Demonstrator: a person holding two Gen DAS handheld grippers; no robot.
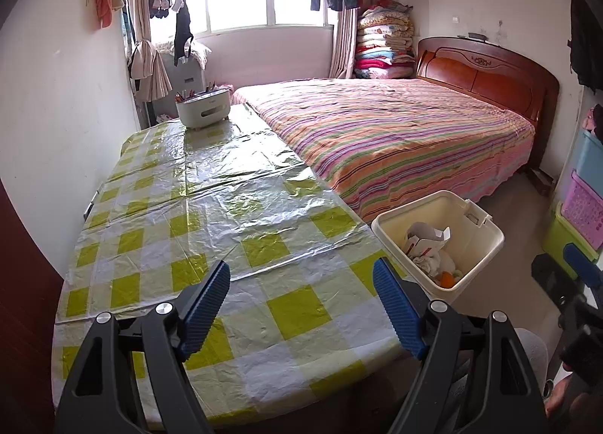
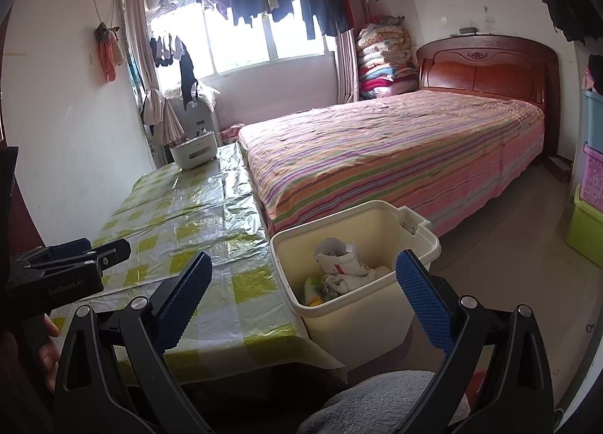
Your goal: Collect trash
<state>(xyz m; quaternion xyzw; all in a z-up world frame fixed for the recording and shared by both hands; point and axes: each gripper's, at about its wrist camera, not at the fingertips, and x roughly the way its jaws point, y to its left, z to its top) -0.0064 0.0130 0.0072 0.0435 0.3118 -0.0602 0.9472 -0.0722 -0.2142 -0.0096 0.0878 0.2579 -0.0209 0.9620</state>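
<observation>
While upright, the bin [image 2: 377,321] (mouth up) holds a tilted carton [image 2: 337,257].

left gripper [image 1: 301,306]: black plastic arms with triangular cut-outs, silver round screw heads at the pivots, blue ribbed pads [image 1: 205,307] on both fingers. right gripper [image 2: 303,300]: same black frame, silver screws, blue pads with fine cross-hatch texture. pale lettering printed on the side of the left gripper body, seen from the right wrist.

glossy crinkled green-checked plastic tablecloth [image 1: 211,208] | smooth cream plastic bin [image 2: 361,317] holding crumpled paper trash [image 2: 339,257] | polished wooden headboard [image 1: 490,72] gleaming at two o'clock
</observation>
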